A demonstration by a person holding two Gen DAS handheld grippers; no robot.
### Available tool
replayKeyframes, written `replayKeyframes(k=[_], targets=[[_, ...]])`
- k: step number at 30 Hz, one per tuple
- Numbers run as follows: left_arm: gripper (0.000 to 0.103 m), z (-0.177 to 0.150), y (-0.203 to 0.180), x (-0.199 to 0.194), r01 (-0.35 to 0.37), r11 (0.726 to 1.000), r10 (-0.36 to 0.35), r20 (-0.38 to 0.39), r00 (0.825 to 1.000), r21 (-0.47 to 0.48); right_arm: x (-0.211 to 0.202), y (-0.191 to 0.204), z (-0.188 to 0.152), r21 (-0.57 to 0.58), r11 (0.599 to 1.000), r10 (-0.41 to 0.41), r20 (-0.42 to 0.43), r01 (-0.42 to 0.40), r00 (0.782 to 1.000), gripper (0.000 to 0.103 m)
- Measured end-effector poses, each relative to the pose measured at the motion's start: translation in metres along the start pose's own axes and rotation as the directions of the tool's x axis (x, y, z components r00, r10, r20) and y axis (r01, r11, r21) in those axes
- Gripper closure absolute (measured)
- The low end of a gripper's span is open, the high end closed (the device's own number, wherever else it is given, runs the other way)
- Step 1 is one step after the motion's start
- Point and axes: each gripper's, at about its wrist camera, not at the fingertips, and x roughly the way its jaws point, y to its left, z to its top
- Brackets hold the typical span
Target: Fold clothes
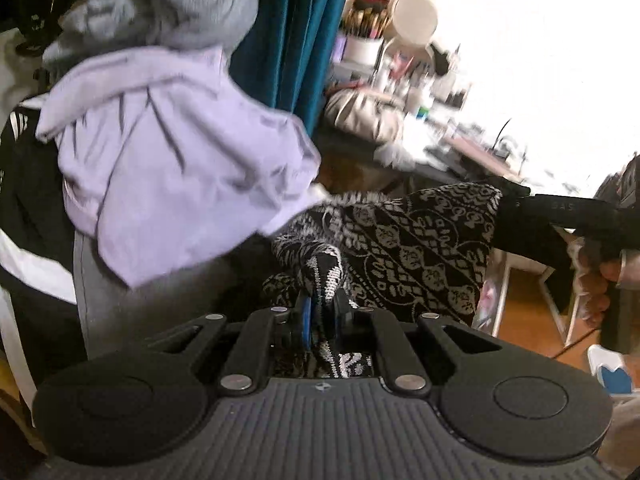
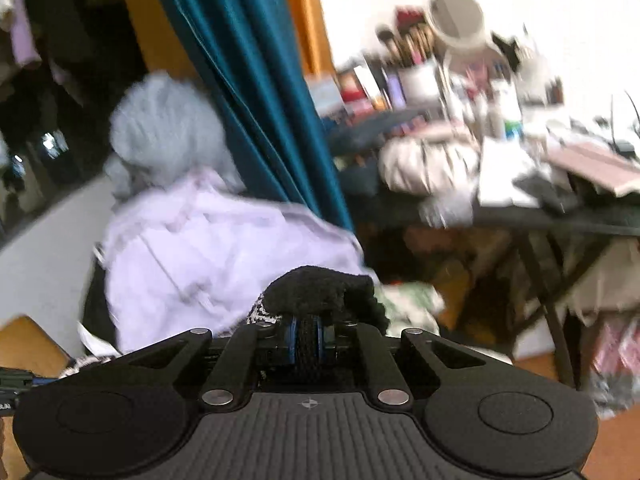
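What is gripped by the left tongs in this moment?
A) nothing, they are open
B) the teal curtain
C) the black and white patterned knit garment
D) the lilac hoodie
C: in the left wrist view the left tongs are shut on a fold of the black and white patterned knit garment, while the lilac hoodie lies apart.

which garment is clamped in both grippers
The black-and-white patterned knit, stretched between the left gripper and right gripper; the lilac hoodie lies free.

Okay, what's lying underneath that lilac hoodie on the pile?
Under the lilac hoodie a grey surface shows below its hem, and dark clothing with white stripes pokes out on the left. A grey knit sits above it. Whatever lies directly beneath is covered.
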Motion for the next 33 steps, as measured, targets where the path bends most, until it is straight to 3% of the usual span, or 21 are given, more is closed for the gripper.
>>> replayKeyframes(k=[5,9,13,19,27,33], targets=[[0.092,-0.005,0.012,0.035,-0.016,1.0,0.017,-0.063,0.998,0.011,0.042,0.0,-0.021,0.018,0.996,-0.081,-0.097,0.083,0.992,0.095],[0.092,-0.003,0.01,0.056,0.017,0.997,-0.011,-0.079,0.997,0.078,0.065,0.007,-0.007,0.036,0.994,-0.097,-0.083,0.1,0.992,0.095],[0.092,-0.011,0.016,0.087,0.069,0.996,-0.059,-0.146,0.987,0.065,0.092,0.021,0.017,-0.029,0.993,-0.118,-0.078,0.116,0.99,0.095],[0.091,-0.031,0.041,0.126,0.107,0.993,-0.115,-0.246,0.962,-0.044,0.163,0.036,0.011,-0.185,0.963,-0.234,-0.2,0.198,0.952,0.095],[0.089,-0.043,0.046,0.144,0.126,0.992,-0.126,-0.283,0.951,-0.019,0.231,0.042,-0.028,-0.322,0.909,-0.356,-0.271,0.265,0.894,0.094],[0.087,-0.043,0.049,0.146,0.125,0.992,-0.128,-0.288,0.949,-0.03,0.237,0.038,-0.035,-0.337,0.901,-0.372,-0.282,0.272,0.884,0.092]])
